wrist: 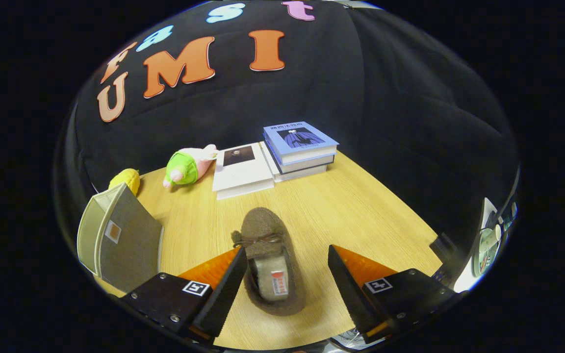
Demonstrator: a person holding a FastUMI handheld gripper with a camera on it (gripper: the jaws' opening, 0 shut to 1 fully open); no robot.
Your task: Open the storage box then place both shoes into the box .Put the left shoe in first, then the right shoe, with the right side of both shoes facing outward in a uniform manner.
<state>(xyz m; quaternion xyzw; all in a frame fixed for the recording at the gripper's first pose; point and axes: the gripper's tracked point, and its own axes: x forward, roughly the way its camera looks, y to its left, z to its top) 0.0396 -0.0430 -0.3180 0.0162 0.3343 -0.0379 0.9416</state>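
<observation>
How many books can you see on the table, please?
3: a white book lying beside a stack of two, blue book atop grey book, beyond the open gripper.

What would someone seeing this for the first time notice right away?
Most striking is the brown shoe lying on the wooden table between the fingers of the open gripper, toe pointing away. Off to the left stands the grey storage box, and beyond the shoe sit a stack of books and a pink-and-green plush toy.
</observation>
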